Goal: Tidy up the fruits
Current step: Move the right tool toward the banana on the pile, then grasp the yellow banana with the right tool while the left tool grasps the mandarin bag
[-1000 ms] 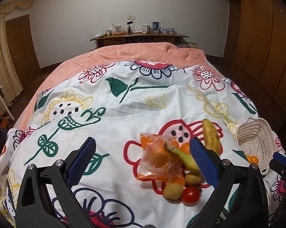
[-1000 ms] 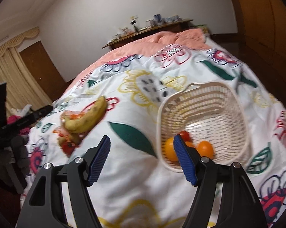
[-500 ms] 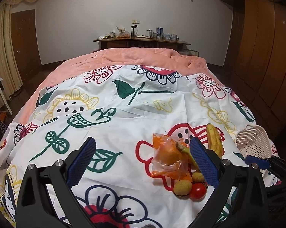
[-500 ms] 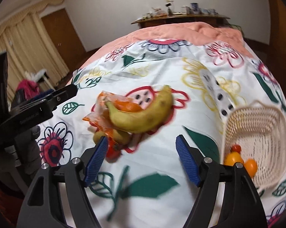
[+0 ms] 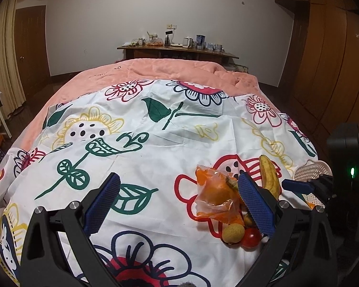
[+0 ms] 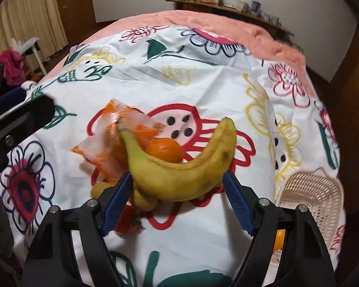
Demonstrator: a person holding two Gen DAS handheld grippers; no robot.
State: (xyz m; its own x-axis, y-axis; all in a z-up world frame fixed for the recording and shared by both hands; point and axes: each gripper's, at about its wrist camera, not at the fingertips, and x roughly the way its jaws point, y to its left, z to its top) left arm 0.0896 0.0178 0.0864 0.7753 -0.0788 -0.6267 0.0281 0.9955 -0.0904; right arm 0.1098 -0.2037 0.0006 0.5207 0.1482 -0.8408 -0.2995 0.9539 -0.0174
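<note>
The step in hand is judged to be the reach for the next fruit: the right gripper [image 6: 177, 198] is presented to the banana [image 6: 186, 165] with its jaws spread wide, the curved body lying between the ribbed blue pads [image 6: 236, 205] but not yet pinched. A closing on the thick middle is judged to be called for next, then a carry to the basket [image 6: 310, 196], which sits near, to the right, on the bedspread [image 6: 203, 76]. The left gripper [image 5: 179, 205] is held wide apart and empty, off to the side of the pile. The banana is smooth, yellow with brown freckles, and rests on the heap. Beneath it an orange [image 6: 165, 150] of dimpled skin, a crinkled translucent orange bag [image 5: 212, 198], a matt yellowish round fruit [image 5: 232, 233] and a glossy tomato [image 5: 251, 238] are noted. The basket is a cream plastic lattice, partly hidden; something orange shows inside. The cloth is soft, creased cotton in a bold flower print.
</note>
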